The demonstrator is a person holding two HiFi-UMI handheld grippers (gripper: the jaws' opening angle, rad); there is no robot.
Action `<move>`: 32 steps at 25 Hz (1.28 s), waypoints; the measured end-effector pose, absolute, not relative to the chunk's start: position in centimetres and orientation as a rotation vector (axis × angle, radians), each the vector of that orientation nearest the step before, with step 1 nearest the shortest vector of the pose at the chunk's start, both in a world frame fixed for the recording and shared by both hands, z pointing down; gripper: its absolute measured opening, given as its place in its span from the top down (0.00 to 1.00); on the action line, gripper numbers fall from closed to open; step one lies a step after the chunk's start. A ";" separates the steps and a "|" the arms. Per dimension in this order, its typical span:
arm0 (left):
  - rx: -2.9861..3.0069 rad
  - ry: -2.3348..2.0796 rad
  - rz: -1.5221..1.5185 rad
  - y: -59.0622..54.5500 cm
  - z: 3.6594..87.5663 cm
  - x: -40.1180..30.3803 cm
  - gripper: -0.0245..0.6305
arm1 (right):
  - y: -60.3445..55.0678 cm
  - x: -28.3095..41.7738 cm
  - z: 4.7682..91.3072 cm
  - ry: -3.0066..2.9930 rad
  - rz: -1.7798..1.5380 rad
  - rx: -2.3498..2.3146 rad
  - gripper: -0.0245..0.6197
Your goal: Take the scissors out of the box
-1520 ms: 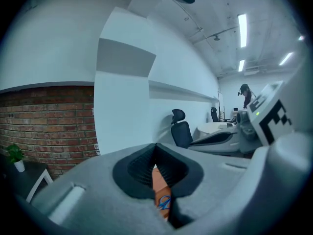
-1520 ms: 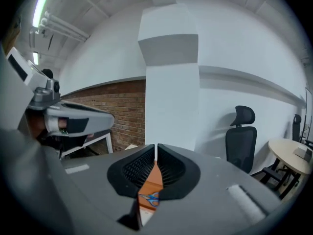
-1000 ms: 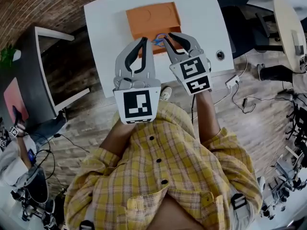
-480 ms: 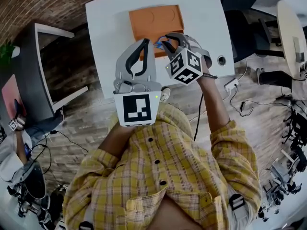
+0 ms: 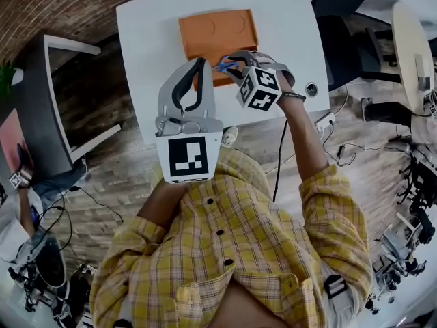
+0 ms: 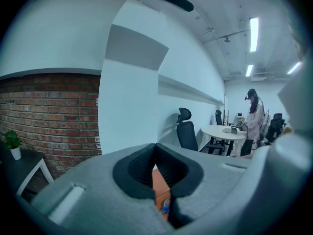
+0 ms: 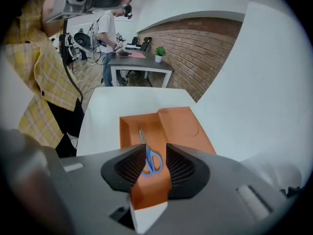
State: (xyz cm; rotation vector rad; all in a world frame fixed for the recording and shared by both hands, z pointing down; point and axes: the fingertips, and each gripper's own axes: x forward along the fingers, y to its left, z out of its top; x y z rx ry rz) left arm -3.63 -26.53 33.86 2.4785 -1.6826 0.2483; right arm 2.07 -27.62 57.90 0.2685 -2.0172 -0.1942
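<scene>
White table [image 5: 147, 39], brick wall [image 6: 49, 116], right gripper [image 7: 153, 152] fingers opening wide above scissors [image 7: 151, 160], left gripper [image 6: 156, 150] fingers together

In the head view my right gripper [image 5: 231, 64] covers the near edge of the box [image 5: 212, 29] and nearly all of the scissors [image 5: 221, 64]; only a speck of blue shows. In the right gripper view my own jaws hide the box's near end. In the left gripper [image 6: 156, 163] view the slit between my jaws shows only a sliver of orange, and the gripper's own body hides the tabletop [image 5: 147, 60]. The person [image 6: 254, 116] far off is too small to make out.
</scene>
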 end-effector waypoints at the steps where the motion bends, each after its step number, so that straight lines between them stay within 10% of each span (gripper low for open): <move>1: 2.477 -1.675 0.249 -26.5 33.9 -3.4 0.97 | -27.5 2.5 58.5 -1.995 -0.205 0.242 0.77; 32: 2.405 -1.646 0.352 -28.4 37.3 -3.5 0.97 | -29.6 5.0 70.5 -1.722 -0.205 -0.053 0.80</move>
